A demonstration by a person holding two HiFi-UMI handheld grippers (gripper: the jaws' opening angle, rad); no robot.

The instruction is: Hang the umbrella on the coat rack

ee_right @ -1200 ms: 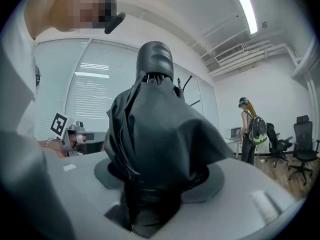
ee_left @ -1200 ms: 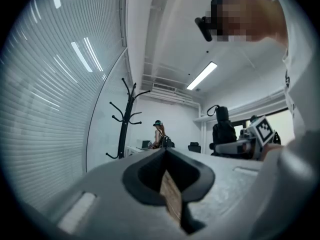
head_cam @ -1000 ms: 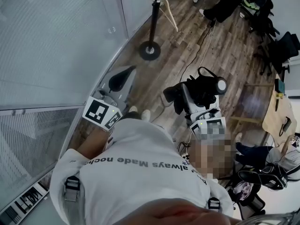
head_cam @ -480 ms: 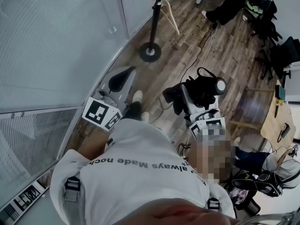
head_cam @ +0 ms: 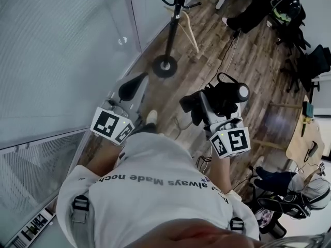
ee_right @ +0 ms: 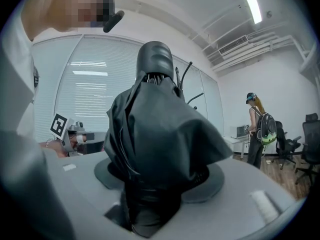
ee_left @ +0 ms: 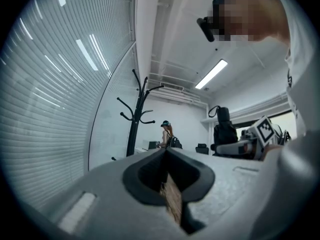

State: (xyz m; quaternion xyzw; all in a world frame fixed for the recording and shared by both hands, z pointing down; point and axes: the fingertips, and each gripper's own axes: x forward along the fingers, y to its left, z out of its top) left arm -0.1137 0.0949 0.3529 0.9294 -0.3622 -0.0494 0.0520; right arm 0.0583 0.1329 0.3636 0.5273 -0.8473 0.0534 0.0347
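The black folded umbrella [head_cam: 223, 97] sits between the jaws of my right gripper [head_cam: 206, 103], which is shut on it. In the right gripper view the umbrella [ee_right: 156, 134] stands upright and fills the space between the jaws of my right gripper [ee_right: 152, 186], its rounded end on top. My left gripper [head_cam: 134, 84] is shut and holds nothing; in its own view the left gripper [ee_left: 165, 154] shows only a thin slit. The black coat rack [head_cam: 174, 19] stands ahead on its round base [head_cam: 165, 66]. The coat rack [ee_left: 135, 119] has bare hooks.
A glass wall with blinds [head_cam: 62, 50] runs along the left. A wooden hanger [head_cam: 187, 20] hangs at the rack. A cable [head_cam: 222, 56] lies on the wood floor. A person with a backpack [ee_right: 258, 129] stands by desks; office chairs [head_cam: 310, 61] are at the right.
Both grippers have moved forward across the floor toward the coat rack, which now stands closer. The umbrella stays in the right gripper; the left stays shut.
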